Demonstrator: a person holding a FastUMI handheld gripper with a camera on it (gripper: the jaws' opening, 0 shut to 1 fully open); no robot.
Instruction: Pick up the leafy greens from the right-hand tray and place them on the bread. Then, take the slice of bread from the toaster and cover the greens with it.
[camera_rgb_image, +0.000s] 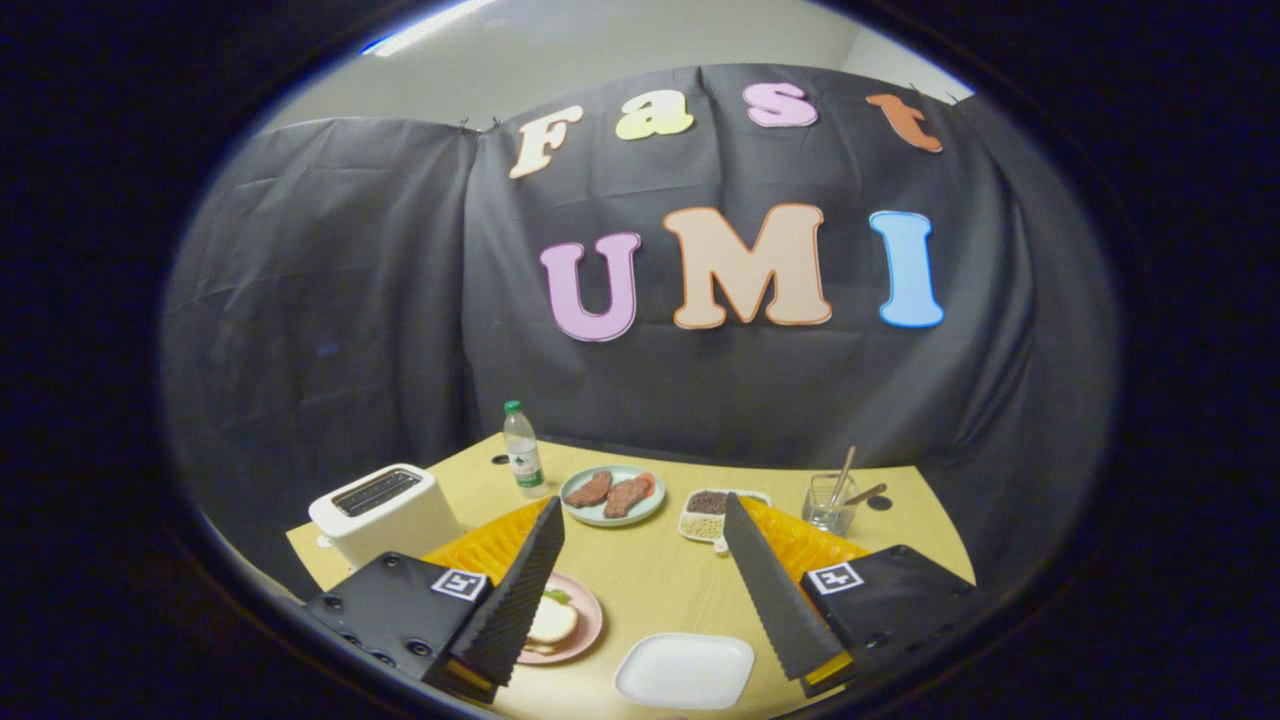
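Lying flat on a pink plate (585, 625), the bread (553, 622) sits just inside the left finger (515, 590), partly hidden by it, with a bit of green (557, 596) at its far edge; its long axis cannot be told. The toaster (385, 512) stands beyond that finger, its slot running left to right. The gripper (640, 530) is spread wide and holds nothing. A white tray (685, 671) lies between the fingers. Farther off on the tan table (650, 570) are a bottle (522, 452), a plate of meat (612, 494), a dish of grains (712, 512) and a glass (832, 500) with sticks. Black cloth (330, 300) walls the booth.
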